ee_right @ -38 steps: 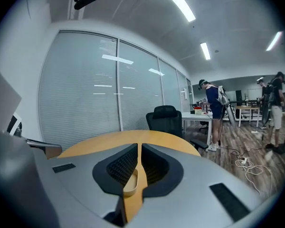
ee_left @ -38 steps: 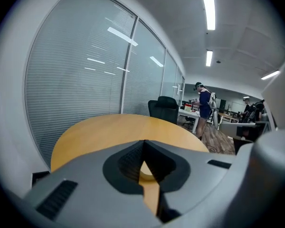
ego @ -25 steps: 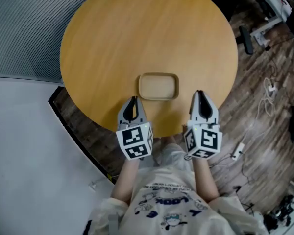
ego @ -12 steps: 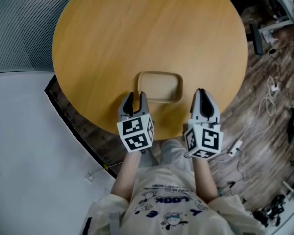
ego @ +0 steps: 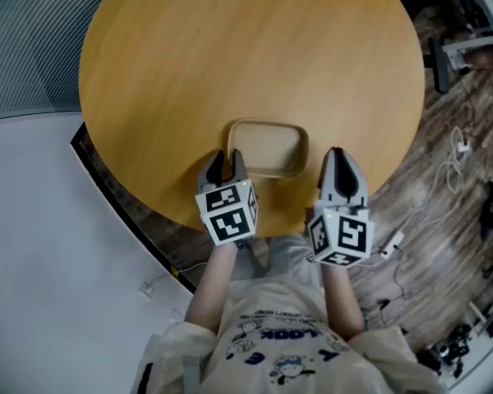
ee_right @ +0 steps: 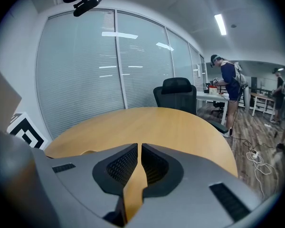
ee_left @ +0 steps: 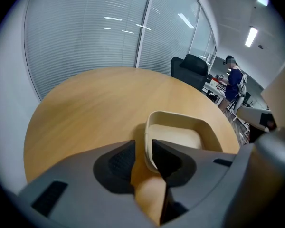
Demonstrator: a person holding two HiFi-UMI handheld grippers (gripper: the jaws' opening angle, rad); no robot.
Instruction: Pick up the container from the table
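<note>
Jaws on our left gripper (ego: 227,158) are closing around the left-hand wall of the beige container (ego: 268,148), one jaw outside and one inside, the pads not yet pressing it. The container is sitting on the round wooden table (ego: 230,48) near its lower edge, at the centre of the head view. Our right gripper (ego: 336,156) is hovering just right of it, clenched on nothing.

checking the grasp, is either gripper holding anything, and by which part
Nothing yet. The left gripper has jaws closing astride a corner wall of the beige rounded-rectangle container; the right gripper is empty.
</note>
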